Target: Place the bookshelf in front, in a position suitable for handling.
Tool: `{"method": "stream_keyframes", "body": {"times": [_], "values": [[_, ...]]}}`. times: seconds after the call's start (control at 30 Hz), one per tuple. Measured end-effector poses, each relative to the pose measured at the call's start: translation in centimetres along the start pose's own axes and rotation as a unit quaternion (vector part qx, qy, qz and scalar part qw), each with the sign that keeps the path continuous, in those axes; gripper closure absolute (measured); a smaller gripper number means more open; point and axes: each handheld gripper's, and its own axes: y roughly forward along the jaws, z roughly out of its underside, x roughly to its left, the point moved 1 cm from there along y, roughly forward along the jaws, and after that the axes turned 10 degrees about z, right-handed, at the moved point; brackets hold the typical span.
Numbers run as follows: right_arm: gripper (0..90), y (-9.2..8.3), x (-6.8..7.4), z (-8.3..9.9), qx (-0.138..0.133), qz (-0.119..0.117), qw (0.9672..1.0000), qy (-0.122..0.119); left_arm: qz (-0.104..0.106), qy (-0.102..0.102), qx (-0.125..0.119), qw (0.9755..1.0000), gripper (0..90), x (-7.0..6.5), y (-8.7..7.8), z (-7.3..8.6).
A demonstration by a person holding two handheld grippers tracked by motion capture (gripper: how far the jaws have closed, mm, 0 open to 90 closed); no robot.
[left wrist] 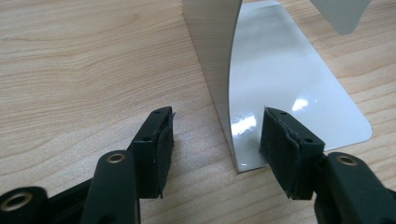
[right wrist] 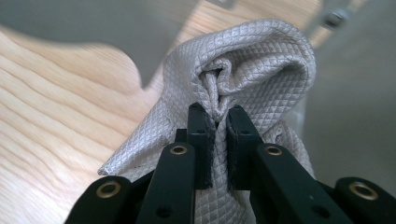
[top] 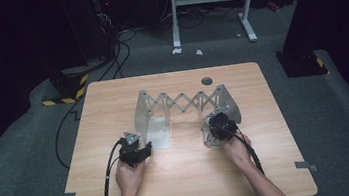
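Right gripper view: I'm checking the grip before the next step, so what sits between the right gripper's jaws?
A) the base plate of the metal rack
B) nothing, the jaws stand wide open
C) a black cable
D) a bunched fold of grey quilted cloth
D: in the right gripper view the right gripper has its jaws pinched nearly together on a gathered fold of the grey diamond-patterned cloth, which bulges above them.

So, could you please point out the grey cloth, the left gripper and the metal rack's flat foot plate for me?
grey cloth [right wrist: 261, 56], right gripper view, on its bunched top fold.
left gripper [left wrist: 217, 135], left gripper view, midway between its fingertips.
foot plate [left wrist: 289, 79], left gripper view, on its glossy flat surface.
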Motion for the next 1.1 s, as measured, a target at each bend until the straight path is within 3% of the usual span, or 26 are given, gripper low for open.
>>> {"method": "stream_keyframes", "body": {"times": [0.13, 0.23, 0.4, 0.47, 0.83, 0.93, 1.1], "values": [[82.6, 0.7, 0.2, -0.8, -0.009, -0.036, 0.9993, 0.009, -0.001, -0.001, 0.001, 1.0, 43.7, 0.0, 0.0, 0.0], [82.6, 0.2, -0.3, -1.1, -0.034, -0.07, 0.9967, 0.023, -0.001, -0.001, 0.001, 1.0, 43.1, 0.0, 0.0, 0.0], [82.6, -1.6, -1.3, -1.4, -0.067, -0.083, 0.9936, 0.038, -0.001, -0.001, 0.001, 1.0, 43.0, 0.0, 0.0, 0.0], [82.5, -3.2, -1.7, -2.3, -0.096, -0.083, 0.9913, 0.034, -0.001, 0.0, 0.001, 1.0, 43.0, 0.0, 0.0, 0.0], [82.5, -7.7, -2.2, -5.1, -0.167, -0.068, 0.9833, 0.022, -0.001, 0.0, 0.001, 1.0, 43.0, 0.0, 0.0, 0.0], [82.5, -8.2, -2.2, -5.3, -0.174, -0.068, 0.9823, 0.019, -0.001, 0.0, 0.001, 1.0, 43.0, 0.0, 0.0, 0.0], [82.5, -7.3, -1.7, -4.8, -0.158, -0.069, 0.985, 0.016, -0.001, 0.0, 0.001, 1.0, 43.1, 0.0, 0.0, 0.0]]}}
